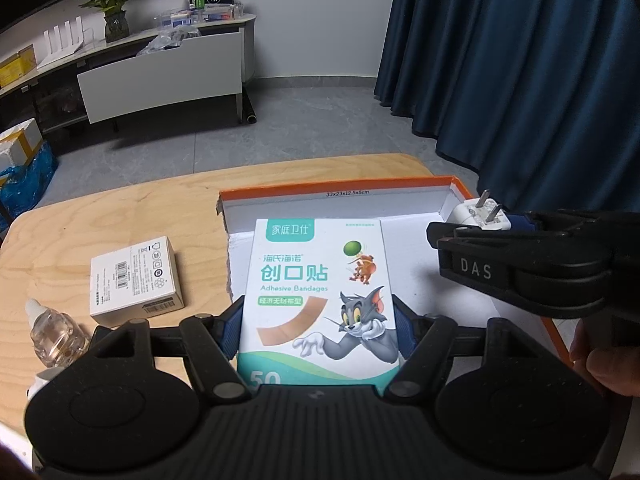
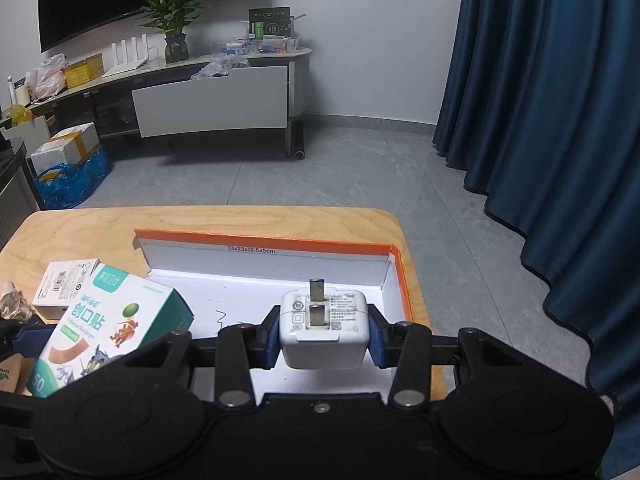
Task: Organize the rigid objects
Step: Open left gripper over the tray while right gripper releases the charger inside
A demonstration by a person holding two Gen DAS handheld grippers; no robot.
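Both tongs grip tight: left tongs (image 1: 318,330) squeeze the bandage box (image 1: 318,296), light and easily squashed, by its sides. Right tongs (image 2: 323,338) pinch the hard, smooth charger (image 2: 323,330) over the orange tray (image 2: 260,240).

A light wooden table (image 1: 120,216) fills the frame's middle. On it lie an open orange-rimmed tray box (image 1: 340,186) at centre right, a small white carton (image 1: 134,276) at left, and a clear bottle (image 1: 56,330) lower left.

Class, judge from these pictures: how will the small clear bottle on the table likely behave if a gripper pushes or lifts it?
The clear bottle looks rounded, so it may roll when nudged. Its smooth, glossy wall could be slippery between pads. It seems small and probably light, so it could skid across the wooden table.
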